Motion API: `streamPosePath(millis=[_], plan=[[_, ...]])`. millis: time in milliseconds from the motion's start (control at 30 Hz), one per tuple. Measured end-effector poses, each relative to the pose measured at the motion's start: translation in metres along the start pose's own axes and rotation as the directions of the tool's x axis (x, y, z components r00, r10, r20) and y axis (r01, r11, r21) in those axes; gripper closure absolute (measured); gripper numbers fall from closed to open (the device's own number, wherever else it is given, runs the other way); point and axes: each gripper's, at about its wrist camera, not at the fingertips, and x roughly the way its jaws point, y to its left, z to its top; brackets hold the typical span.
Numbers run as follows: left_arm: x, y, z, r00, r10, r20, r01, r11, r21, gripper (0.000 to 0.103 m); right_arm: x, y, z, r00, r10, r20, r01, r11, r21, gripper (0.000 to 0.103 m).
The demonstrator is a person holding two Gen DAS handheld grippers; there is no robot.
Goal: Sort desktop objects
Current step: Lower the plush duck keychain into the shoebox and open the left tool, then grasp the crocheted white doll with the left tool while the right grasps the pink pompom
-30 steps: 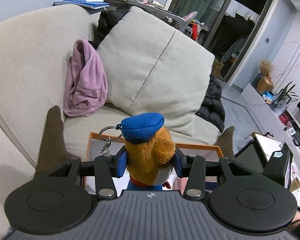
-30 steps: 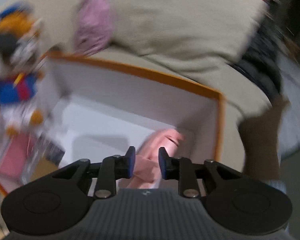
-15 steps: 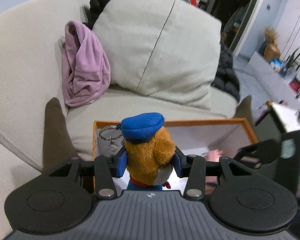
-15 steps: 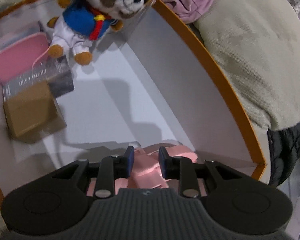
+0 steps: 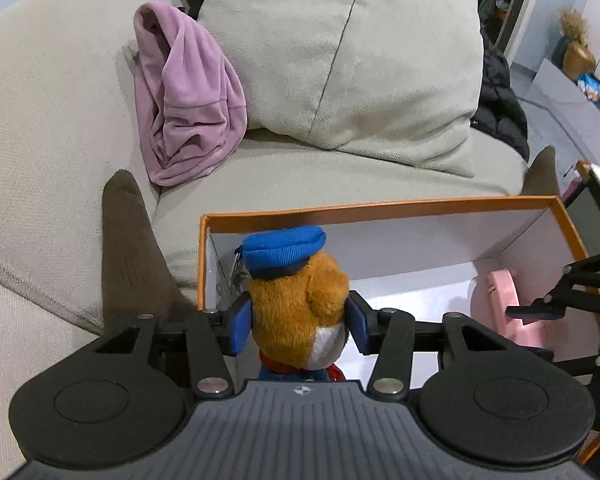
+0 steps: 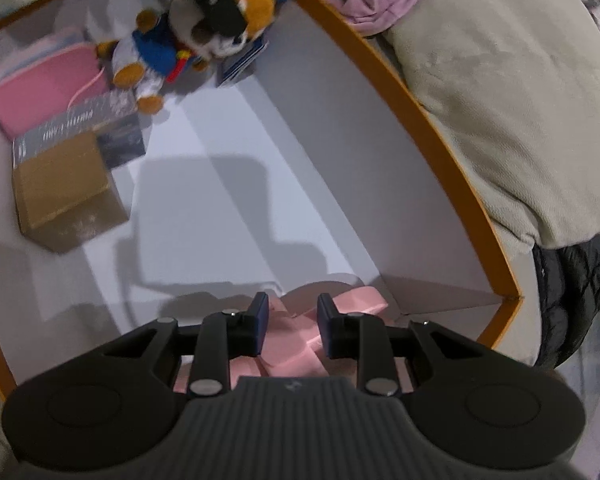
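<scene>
Now the left tool point(image 5: 298, 330) has just been opening around plush toy point(image 5: 300, 304).

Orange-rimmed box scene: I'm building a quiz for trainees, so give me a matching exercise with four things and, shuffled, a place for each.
Things:
1. plush toy
2. pink object
3. brown carton
4. purple garment

Places:
A. on the sofa, beside the big cushion
B. between the right gripper's jaws
C. on the box floor, beside a pink case
D. between the left gripper's jaws

Pairs: 1-D, 2-B, 3-C, 4-A
</scene>
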Motion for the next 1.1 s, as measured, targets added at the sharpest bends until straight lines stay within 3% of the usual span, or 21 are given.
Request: streamPosePath(millis=[133, 267, 533, 633, 767, 933, 1100], plan=[[0.009, -0.019, -0.005, 0.997, 0.079, 0.022, -0.081, 0.995, 0.066, 0.039, -0.005, 0.000, 0.002, 1.000, 0.001, 0.013, -0.002, 0.998, 0.065, 0.076], [0.010, -0.025, -0.011, 0.991, 0.115, 0.064, -0.121, 0.988, 0.096, 0.036, -0.012, 0.001, 0.007, 0.999, -0.005, 0.040, 0.001, 0.996, 0.087, 0.076], [-0.023, -0.020, -0.012, 0.983, 0.082, 0.162, -0.090, 0.995, 0.043, 0.035, -0.020, -0.007, 0.006, 0.997, -0.013, 0.071, -0.001, 0.983, 0.183, 0.074], [-0.042, -0.019, -0.015, 0.980, 0.042, 0.193, -0.048, 0.998, 0.026, 0.035, -0.021, -0.008, 0.003, 0.994, -0.009, 0.104, -0.015, 0.974, 0.227, 0.073], [-0.070, -0.023, -0.026, 0.970, 0.026, 0.243, -0.030, 0.999, 0.012, 0.036, -0.041, 0.000, -0.014, 0.975, -0.024, 0.222, -0.039, 0.961, 0.275, 0.060], [-0.110, -0.033, -0.053, 0.937, -0.036, 0.347, 0.023, 0.999, 0.040, 0.036, -0.066, 0.017, -0.030, 0.946, -0.065, 0.319, -0.038, 0.950, 0.309, 0.059], [-0.134, -0.037, -0.085, 0.934, -0.054, 0.353, 0.062, 0.998, -0.012, 0.036, -0.088, 0.043, -0.050, 0.914, -0.086, 0.397, -0.071, 0.928, 0.366, 0.056]])
